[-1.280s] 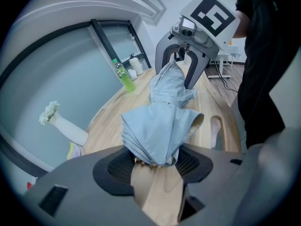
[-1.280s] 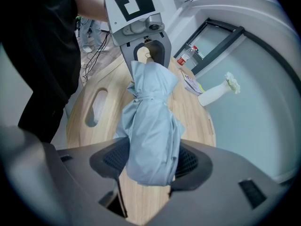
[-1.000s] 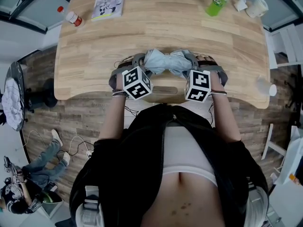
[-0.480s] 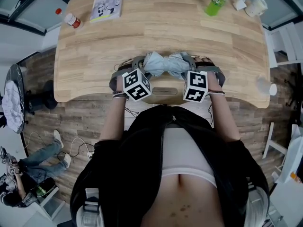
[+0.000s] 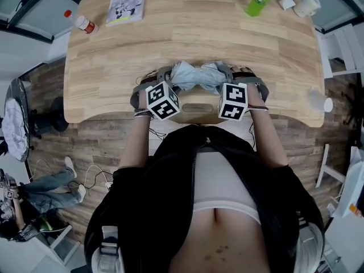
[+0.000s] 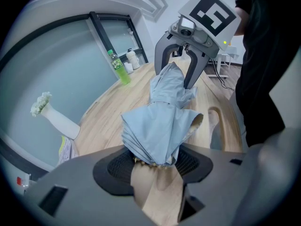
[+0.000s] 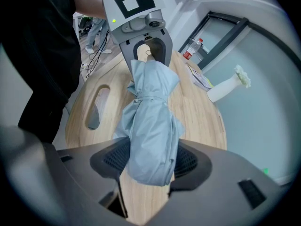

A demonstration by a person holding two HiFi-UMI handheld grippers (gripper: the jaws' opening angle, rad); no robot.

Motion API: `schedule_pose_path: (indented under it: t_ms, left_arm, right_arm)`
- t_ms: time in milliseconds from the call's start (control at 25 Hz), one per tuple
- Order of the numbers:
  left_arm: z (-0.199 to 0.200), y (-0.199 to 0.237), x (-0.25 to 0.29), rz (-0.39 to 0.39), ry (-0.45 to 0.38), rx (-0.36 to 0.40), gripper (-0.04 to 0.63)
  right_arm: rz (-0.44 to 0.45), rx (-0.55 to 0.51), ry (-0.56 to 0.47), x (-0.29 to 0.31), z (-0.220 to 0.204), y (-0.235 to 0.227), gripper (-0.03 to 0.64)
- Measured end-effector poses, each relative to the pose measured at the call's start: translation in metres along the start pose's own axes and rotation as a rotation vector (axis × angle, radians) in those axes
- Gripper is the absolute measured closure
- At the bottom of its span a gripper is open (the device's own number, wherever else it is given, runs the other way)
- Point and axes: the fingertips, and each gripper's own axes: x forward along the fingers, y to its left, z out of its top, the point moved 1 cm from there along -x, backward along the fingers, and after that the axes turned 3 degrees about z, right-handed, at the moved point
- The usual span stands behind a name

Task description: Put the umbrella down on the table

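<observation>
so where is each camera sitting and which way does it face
Head view: on the person's head, facing steeply down at the table; shows forearms, torso, and the left gripper and right gripper holding the umbrella.
Left gripper view: rides the left gripper, facing along its fingers and the umbrella towards the right gripper; dark clothing at right.
Right gripper view: rides the right gripper, facing back towards the left gripper; dark clothing at left.
Shared: both gripper views see the umbrella from opposite ends.

Black jacket [image 5: 142, 203], white top [image 5: 224, 181]; grey left gripper [image 6: 157, 160], right gripper [image 7: 146, 166], marker cubes [image 5: 164, 100]
</observation>
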Motion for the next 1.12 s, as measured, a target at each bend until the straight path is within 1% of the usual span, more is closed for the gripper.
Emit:
schedule_pose_path:
  t_ms: [520,1120]
  left_arm:
    - [-0.006,-0.002,0.006,-0.012,0.009,-0.008,0.341]
    - [-0.013,-0.006,0.013,-0.003,0.024,-0.024,0.341]
  right_arm:
    - [0.013,-0.003,-0.001,0.005,0.003,0.001,0.339]
    - [0.016,-0.001,0.002,0.013,0.002,0.005,0.341]
